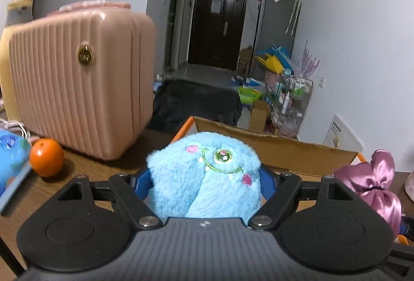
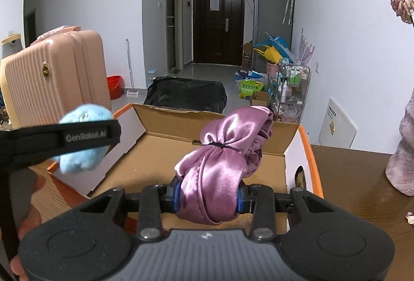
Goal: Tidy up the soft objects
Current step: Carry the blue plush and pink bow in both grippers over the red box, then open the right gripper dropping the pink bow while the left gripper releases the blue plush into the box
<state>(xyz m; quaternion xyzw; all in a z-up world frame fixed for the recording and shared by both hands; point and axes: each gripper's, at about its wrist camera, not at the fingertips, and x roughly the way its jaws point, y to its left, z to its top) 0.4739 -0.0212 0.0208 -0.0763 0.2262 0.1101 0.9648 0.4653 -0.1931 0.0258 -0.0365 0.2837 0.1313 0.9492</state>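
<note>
Because the open brown cardboard box with orange edging [image 2: 220, 149] sits on the wooden table [image 2: 357, 177] with its flaps spread, it looks like the intended home for both soft things. Above it, the left gripper [image 1: 204, 184] squeezes a fluffy sky-blue one-eyed plush ball [image 1: 204, 175] near the box's left flap. Over the box's middle, the right gripper [image 2: 208, 197] pinches a tied mauve satin cloth bundle [image 2: 222, 164], seemingly ready for dropping in.

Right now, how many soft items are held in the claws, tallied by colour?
Blue: 1, the fluffy blue plush in the left claw
Purple: 1, the satin purple bundle in the right claw
Total: 2, both near the open cardboard box
</note>
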